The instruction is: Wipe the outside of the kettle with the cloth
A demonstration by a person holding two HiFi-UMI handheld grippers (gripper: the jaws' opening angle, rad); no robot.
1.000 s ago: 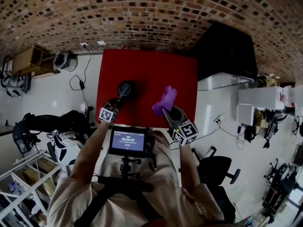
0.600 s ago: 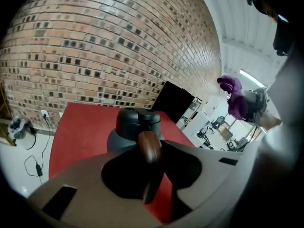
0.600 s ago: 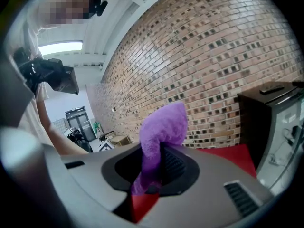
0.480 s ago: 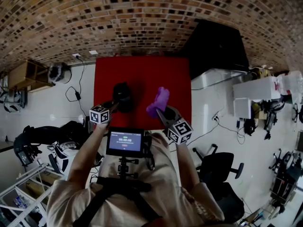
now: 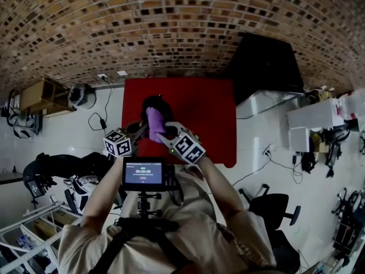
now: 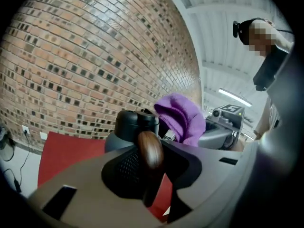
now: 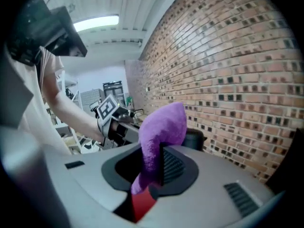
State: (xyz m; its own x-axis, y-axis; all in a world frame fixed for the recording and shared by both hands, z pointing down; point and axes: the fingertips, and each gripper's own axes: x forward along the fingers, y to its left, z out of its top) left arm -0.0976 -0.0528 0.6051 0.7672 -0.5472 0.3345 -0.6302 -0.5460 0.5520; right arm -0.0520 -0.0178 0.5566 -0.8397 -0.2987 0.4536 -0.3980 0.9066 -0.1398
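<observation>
1. Plainly, the left gripper (image 6: 151, 171) is clamped on the kettle's wooden handle (image 6: 149, 148). Its jaws have just been closing, and the handle stands between the pads with its long axis roughly upright through them.
2. Body and lid of the black kettle (image 6: 135, 123) lie just beyond those fingertips, so this hand steadies the kettle rather than wipes it.
3. The right gripper (image 7: 149, 175) is clenched on the purple cloth (image 7: 164, 127), which sticks up and forward past its fingertips as a folded lump.
4. The relation that matters is that the kettle sits just ahead of the cloth's tip.
   - In the right gripper view the dark lid peeks out directly behind the cloth.
   - In the head view the cloth overlaps the kettle's near side.
   - I cannot tell whether they are touching.
   - The right hand is the nearer one for wiping, and a short push forward should probably bring the cloth against the kettle's wall.
5. Below is the red table (image 5: 205, 113), though I cannot tell whether the kettle's base rests on it. A brick wall (image 5: 171, 27) rises behind, with pale floor (image 5: 74, 124) around and an office chair (image 5: 268, 207) well apart.
</observation>
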